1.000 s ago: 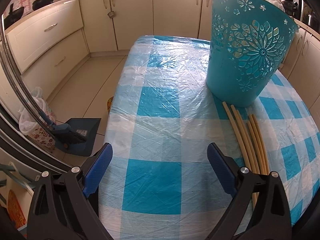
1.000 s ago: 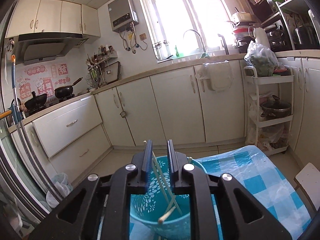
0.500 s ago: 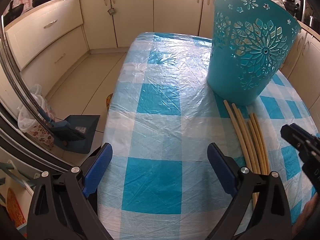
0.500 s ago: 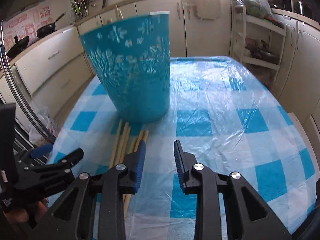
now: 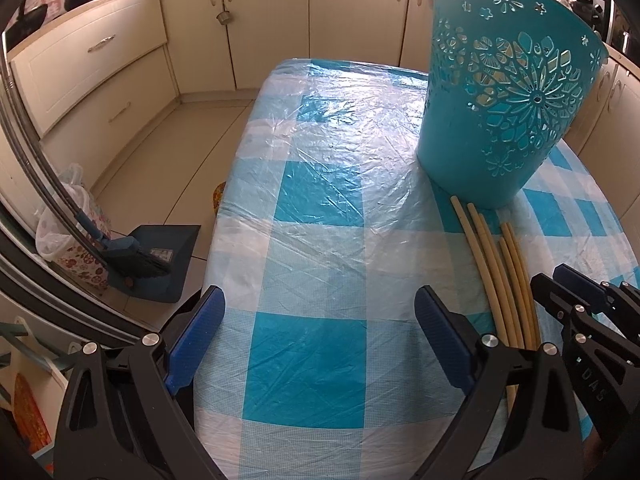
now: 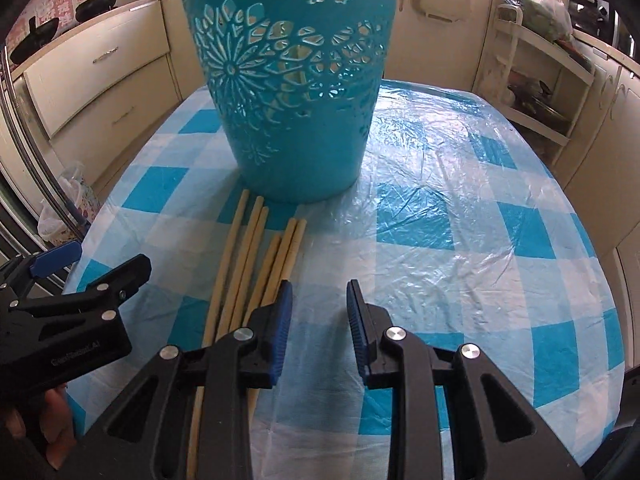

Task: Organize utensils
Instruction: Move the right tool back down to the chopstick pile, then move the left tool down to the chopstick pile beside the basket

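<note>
A teal cut-out basket [image 5: 504, 92] [image 6: 292, 92] stands upright on the blue-and-white checked table [image 6: 460, 208]. Several pale chopsticks [image 5: 496, 264] [image 6: 248, 256] lie side by side on the cloth, their far ends at the basket's foot. My right gripper [image 6: 319, 292] [image 5: 554, 276] hovers low just right of the chopsticks, slightly open, with only cloth between its pads. Its left finger overlaps the nearest sticks in the picture. My left gripper [image 5: 318, 300] [image 6: 108, 258] stands wide open left of the chopsticks, with nothing in it.
The table's left edge drops to a tiled floor with a dustpan and brush [image 5: 156, 256]. Cream cabinets ring the room. A white shelf rack [image 6: 540, 80] stands beyond the table's far right. A hand [image 6: 40, 420] holds the left gripper.
My right gripper came down from above the basket and tipped forward to sit low beside the chopsticks; its jaws parted a little. The left gripper stayed put.
</note>
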{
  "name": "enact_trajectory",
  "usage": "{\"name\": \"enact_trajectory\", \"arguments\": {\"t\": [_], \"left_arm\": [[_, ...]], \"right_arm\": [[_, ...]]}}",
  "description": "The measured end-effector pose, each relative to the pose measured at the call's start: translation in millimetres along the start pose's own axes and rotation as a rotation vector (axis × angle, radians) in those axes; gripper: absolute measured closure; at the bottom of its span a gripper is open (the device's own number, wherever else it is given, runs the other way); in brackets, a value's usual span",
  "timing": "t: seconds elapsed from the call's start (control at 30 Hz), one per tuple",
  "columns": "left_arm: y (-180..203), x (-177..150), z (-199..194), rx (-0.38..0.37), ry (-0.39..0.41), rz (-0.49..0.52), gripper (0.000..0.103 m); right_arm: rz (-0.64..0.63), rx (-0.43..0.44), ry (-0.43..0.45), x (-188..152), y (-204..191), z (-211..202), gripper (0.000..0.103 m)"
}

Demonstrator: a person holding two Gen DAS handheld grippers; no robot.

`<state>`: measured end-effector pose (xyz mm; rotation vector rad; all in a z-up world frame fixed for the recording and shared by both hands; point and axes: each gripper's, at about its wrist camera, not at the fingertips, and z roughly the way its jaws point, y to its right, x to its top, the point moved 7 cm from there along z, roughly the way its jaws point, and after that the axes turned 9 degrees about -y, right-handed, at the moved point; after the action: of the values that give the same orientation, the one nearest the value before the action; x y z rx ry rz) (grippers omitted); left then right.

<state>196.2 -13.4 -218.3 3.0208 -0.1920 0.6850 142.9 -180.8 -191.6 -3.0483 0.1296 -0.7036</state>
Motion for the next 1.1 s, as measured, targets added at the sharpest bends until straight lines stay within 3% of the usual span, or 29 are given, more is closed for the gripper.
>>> {"name": "enact_trajectory", "arguments": {"t": [0.6, 0.8, 1.03, 1.1], "left_arm": [[3, 0, 2, 0.013, -0.011, 0.006, 0.011], [4, -1, 3, 0.02, -0.015, 0.013, 0.011], [5, 0, 3, 0.025, -0.018, 0.017, 0.011], [6, -1, 3, 0.025, -0.019, 0.019, 0.011]], "right_arm": [[0.007, -0.015, 0.001, 1, 4, 1, 0.075], [0.062, 0.089, 0.014, 0, 10, -2, 0.075], [0.021, 0.073, 0.005, 0, 3, 0, 0.075], [0.045, 0.107, 0.001, 1, 3, -1, 0.075]]}}
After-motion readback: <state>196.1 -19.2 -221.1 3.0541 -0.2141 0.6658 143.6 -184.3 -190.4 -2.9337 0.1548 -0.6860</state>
